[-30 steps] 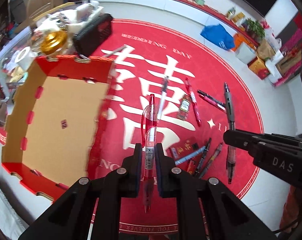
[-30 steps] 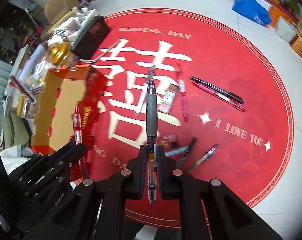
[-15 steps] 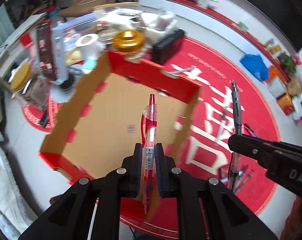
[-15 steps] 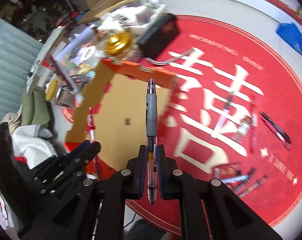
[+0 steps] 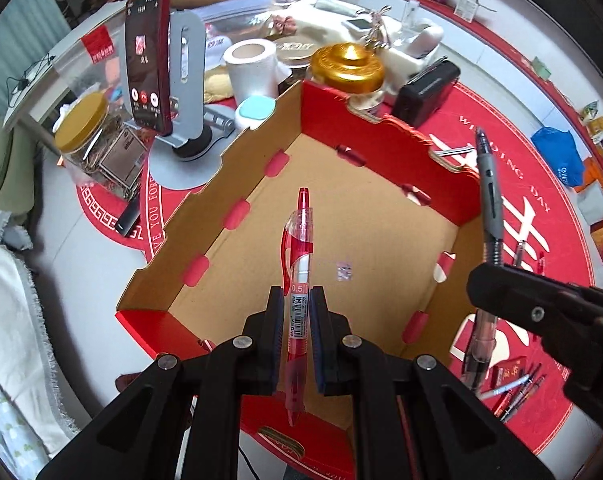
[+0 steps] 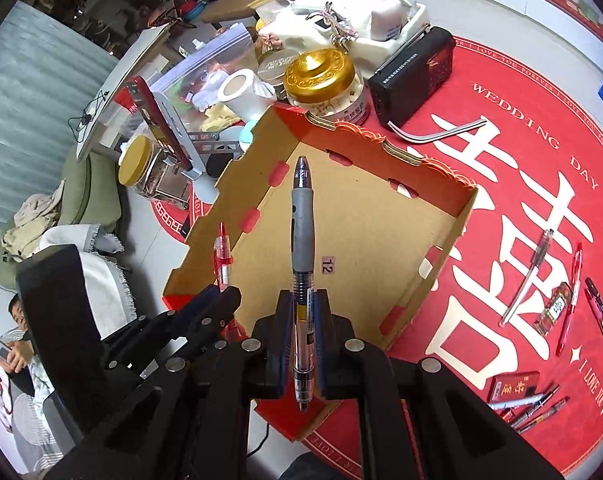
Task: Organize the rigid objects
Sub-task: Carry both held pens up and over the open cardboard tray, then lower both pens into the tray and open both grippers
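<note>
My left gripper (image 5: pixel 297 312) is shut on a red gel pen (image 5: pixel 297 248), held over the open red cardboard box (image 5: pixel 381 148) with a bare brown floor. My right gripper (image 6: pixel 304 316) is shut on a grey-grip pen (image 6: pixel 302 216), also above the box (image 6: pixel 381 152). In the left wrist view the right gripper (image 5: pixel 541 304) and its grey pen (image 5: pixel 490 200) hang at the box's right wall. The right wrist view shows the left gripper (image 6: pixel 217 304) with the red pen (image 6: pixel 222 256) at the box's left wall. Several loose pens (image 6: pixel 525 280) lie on the red mat (image 6: pixel 521 92).
Behind the box stand a gold-lidded jar (image 5: pixel 347 66), a black radio (image 5: pixel 425 92), a paper roll (image 5: pixel 251 66), a phone on a stand (image 5: pixel 149 60) and a yellow-lidded jar (image 5: pixel 83 136). More pens (image 6: pixel 529 404) and a small red box (image 6: pixel 515 386) lie at the mat's near right.
Both grippers have travelled left from over the mat's scattered pens to above the box, each still carrying its pen. The views rolled, so the box now fills the centre.
</note>
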`<state>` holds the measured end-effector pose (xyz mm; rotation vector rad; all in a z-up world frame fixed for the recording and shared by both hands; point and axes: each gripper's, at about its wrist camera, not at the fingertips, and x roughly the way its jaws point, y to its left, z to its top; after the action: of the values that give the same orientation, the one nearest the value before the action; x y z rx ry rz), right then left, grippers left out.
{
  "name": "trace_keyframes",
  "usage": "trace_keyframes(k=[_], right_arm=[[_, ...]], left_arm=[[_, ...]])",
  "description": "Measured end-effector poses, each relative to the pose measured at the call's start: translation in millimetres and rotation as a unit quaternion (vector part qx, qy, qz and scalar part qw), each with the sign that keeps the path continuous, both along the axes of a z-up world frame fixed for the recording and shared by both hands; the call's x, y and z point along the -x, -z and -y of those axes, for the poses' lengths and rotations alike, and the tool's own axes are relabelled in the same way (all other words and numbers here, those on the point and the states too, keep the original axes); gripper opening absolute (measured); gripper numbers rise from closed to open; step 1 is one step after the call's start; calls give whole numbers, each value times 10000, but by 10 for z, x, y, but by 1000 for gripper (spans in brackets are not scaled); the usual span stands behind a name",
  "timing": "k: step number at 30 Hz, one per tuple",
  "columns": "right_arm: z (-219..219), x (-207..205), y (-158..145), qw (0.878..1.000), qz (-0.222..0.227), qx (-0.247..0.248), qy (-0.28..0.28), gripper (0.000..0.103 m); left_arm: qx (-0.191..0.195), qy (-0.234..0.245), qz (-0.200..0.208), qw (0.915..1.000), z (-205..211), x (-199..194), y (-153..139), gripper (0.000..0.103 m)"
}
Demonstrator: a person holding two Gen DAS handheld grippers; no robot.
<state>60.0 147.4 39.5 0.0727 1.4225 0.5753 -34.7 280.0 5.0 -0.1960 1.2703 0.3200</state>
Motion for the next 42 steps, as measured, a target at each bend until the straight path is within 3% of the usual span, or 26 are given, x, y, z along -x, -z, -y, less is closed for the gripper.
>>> trace_keyframes(k=[42], right_arm=[[-34, -279, 734, 9977, -363, 570, 48, 11]], left_arm=[[-93, 73, -522, 9986, -56, -306, 641, 13]])
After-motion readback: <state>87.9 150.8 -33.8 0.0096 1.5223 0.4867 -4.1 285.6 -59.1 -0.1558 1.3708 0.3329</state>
